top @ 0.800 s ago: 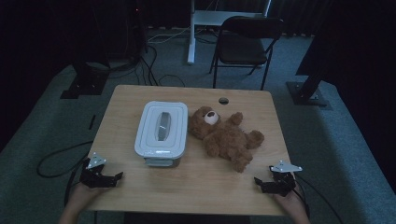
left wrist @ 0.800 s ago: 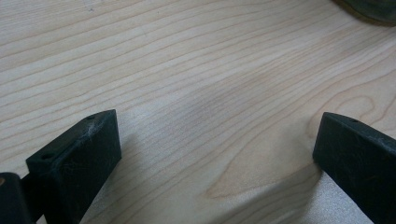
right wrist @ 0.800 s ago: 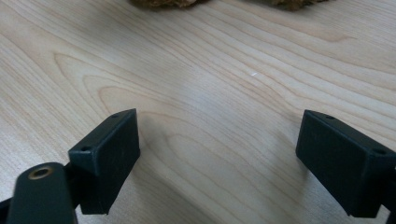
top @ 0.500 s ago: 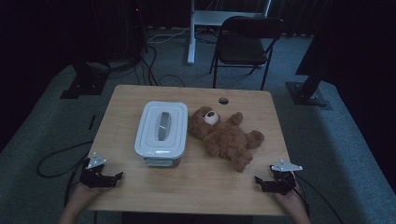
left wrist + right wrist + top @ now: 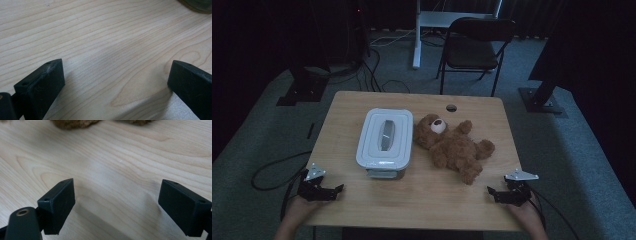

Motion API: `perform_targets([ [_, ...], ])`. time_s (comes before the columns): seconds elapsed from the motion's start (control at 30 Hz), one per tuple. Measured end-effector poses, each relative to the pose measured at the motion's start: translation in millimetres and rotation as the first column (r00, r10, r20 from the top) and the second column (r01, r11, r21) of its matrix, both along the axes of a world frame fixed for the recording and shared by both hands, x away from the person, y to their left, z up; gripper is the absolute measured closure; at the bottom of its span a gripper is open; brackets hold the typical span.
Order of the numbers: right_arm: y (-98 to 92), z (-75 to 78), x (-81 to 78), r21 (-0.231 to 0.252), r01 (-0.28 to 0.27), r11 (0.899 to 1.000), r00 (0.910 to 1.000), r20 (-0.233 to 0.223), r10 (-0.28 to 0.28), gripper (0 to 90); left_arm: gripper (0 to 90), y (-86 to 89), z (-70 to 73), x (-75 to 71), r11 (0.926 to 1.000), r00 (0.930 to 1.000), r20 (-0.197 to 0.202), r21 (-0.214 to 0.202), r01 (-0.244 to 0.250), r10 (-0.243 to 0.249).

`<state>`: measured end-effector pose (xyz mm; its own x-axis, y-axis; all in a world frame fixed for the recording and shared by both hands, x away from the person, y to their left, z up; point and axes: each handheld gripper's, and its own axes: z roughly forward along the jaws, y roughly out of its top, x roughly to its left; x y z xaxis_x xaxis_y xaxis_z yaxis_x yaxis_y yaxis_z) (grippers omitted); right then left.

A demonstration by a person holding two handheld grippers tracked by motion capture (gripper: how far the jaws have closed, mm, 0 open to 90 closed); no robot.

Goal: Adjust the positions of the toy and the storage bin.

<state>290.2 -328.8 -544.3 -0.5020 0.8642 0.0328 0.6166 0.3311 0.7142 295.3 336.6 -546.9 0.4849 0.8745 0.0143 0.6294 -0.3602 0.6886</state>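
We rest both grippers at the near edge of the table, the left gripper at the left corner and the right gripper at the right corner. Both have their jaws spread wide with nothing between them; in the left gripper view and the right gripper view we see bare wood between the black jaws.

The things nearest us are the white lidded box in the middle of the table and the brown teddy bear, which lies on its back just beside the box's right side, its head near or touching the box wall; we cannot tell which. In the right gripper view a strip of the bear's fur shows at the top edge, well apart from the jaws.

From here we judge several risks. The bear is soft and sprawled, so a pinch on loose fur or a limb may slip, or let the body dangle and drag against the box. If we go for the lid, its smooth flat top gives the jaws little to bite on, and pulling up may lift or skate the whole box, unless the other gripper steadies it. Reaching in the dim light, our right gripper could also nudge the bear's leg and shove it into the box.
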Motion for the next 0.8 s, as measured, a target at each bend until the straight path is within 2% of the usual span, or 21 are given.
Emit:
perform_targets([
  [0.07, -1.2, 0.9, 1.0, 0.01, 0.006, 1.0, 1.0, -0.001, -0.006, 13.3, 1.4, 0.0, 0.0, 0.1, 1.0, 1.0, -0.001, 0.0, 0.001, -0.001],
  [0.13, -6.1, 7.7, 2.5, 0.05, 0.015, 0.999, 0.9999, 0.003, -0.015, 13.7, 1.4, 0.0, 0.0, 0.1, 1.0, 1.0, 0.0, 0.0, 0.001, -0.001],
  [0.3, -9.3, 27.8, 2.6, 0.07, 0.027, 0.997, 0.9989, 0.037, -0.029, 13.8, 1.4, -0.1, 0.0, -0.1, 1.0, 1.0, 0.0, 0.0, 0.0, 0.0],
  [0.33, -9.3, 27.8, 2.6, 0.07, 0.027, 0.997, 0.9989, 0.037, -0.029, 13.8, 1.4, -0.1, 0.0, -0.3, 1.0, 1.0, 0.0, 0.0, 0.001, -0.001],
  [0.4, -7.6, 39.3, 5.7, 0.08, 0.011, 0.997, 0.9986, 0.05, -0.015, 13.8, 1.4, -0.1, 0.0, -0.4, 1.0, 1.0, 0.0, 0.0, 0.001, -0.001],
  [0.43, -7.6, 39.3, 5.7, 0.08, 0.011, 0.997, 0.9986, 0.05, -0.015, 13.8, 1.4, -0.1, 0.0, -0.4, 1.0, 1.0, 0.0, 0.0, 0.001, -0.001],
  [0.63, 1.2, 61.3, 16.0, 0.104, -0.022, 0.994, 0.9952, 0.098, 0.012, 13.9, 1.4, -0.1, 0.0, -0.4, 1.0, 1.0, -0.001, 0.0, 0.001, -0.001],
  [0.8, 14.2, 72.1, 29.0, 0.092, -0.053, 0.994, 0.9925, 0.114, 0.042, 13.9, 1.4, -0.2, -0.1, -0.4, 1.0, 1.0, 0.0, -0.002, 0.0, 0.0],
])
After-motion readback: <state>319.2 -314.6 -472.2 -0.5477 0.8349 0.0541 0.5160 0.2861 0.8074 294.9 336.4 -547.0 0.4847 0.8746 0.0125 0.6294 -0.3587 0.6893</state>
